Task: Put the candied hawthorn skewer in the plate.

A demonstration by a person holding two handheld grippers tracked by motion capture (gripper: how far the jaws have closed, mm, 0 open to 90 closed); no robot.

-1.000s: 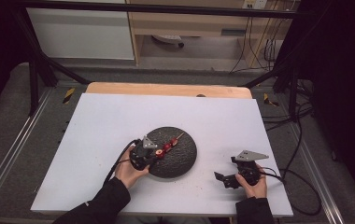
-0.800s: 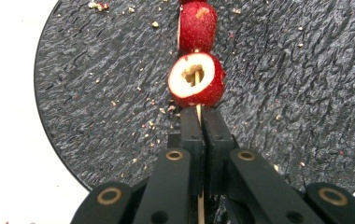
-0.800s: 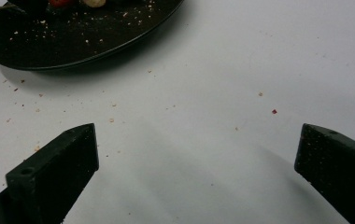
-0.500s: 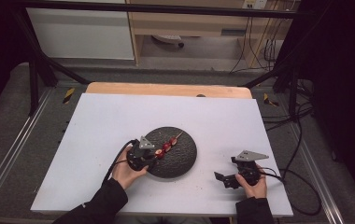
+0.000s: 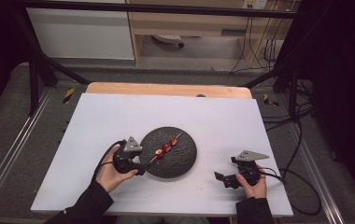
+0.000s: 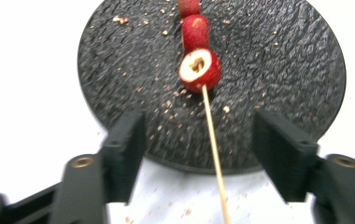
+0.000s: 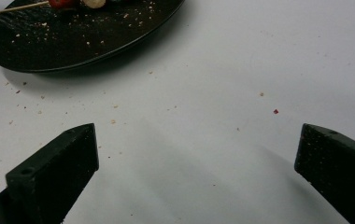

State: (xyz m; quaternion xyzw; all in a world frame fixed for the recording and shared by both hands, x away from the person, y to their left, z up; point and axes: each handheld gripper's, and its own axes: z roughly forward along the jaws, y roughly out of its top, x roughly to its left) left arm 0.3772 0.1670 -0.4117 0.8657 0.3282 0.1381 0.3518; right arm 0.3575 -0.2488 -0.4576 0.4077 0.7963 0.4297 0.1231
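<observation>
Skewer (image 5: 166, 146) lying flat on the black plate (image 5: 185, 161), mid-bench, red fruit pieces threaded near its middle. Long axis running diagonal in the high view, bare tail end pointing down-left over the plate rim, straight at the left gripper (image 5: 140, 169). So: left hand way nearer, practically at the plate edge; right gripper (image 5: 222, 179) parked well apart on the white bench (image 5: 96, 116), off the plate's right side.

Left gripper jaws just been opening, now spread wide, stick between them but neither pad touching it, so nothing gripped. Right gripper also wide, nothing between, just crumbs on the bench.

Left gripper view (image 6: 215, 154) good for what the high view can't give: stick running up between the jaws, a bit right of centre, cut face of the nearest fruit piece (image 6: 200, 70) with its hollow core. Right gripper view catching just the plate edge (image 7: 73, 60) and the stick tip (image 7: 12, 8) at top left. Looks like a set-down judging by the free stick.
</observation>
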